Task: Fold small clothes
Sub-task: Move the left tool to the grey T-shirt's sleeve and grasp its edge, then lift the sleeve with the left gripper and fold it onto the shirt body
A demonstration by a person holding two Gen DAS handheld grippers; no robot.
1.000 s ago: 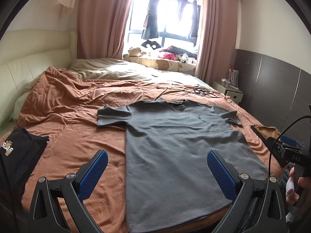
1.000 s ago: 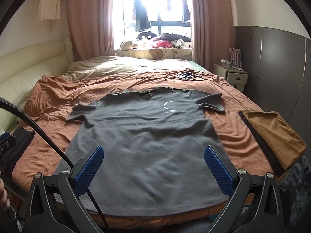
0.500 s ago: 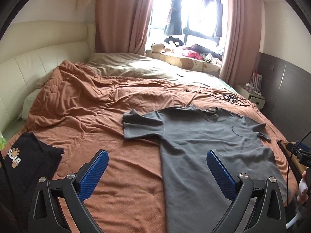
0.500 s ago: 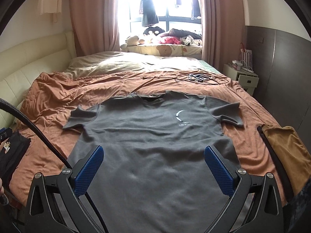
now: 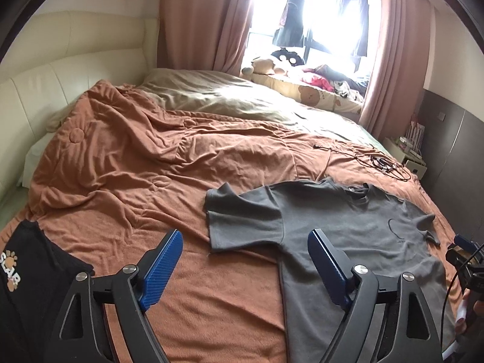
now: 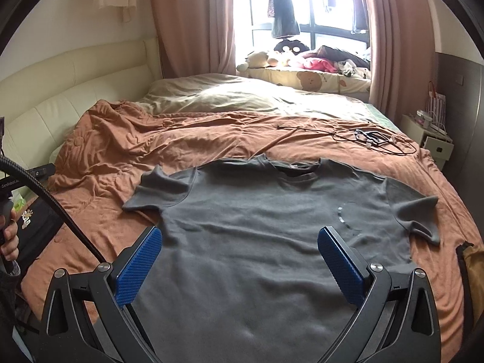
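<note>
My left gripper (image 5: 245,260) hangs over the bed, and its jaws are closing with nothing between them. One blue pad (image 5: 161,269) is above the orange blanket (image 5: 127,163). The other pad is above the gray shirt (image 5: 357,230), close to its sleeve (image 5: 239,217). My right gripper (image 6: 239,260) is spread wide above the middle of the shirt (image 6: 272,236) and holds nothing. The shirt lies flat on the blanket, front side up, with its neck pointing at the window (image 6: 305,3). A black shirt (image 5: 27,275) lies beside the gray shirt, on the sleeve side near the cream headboard (image 5: 60,60). A tangle of black cords (image 6: 372,139) sits past the gray shirt's neck. Stuffed toys (image 6: 266,56) sit on the ledge under the window.
</note>
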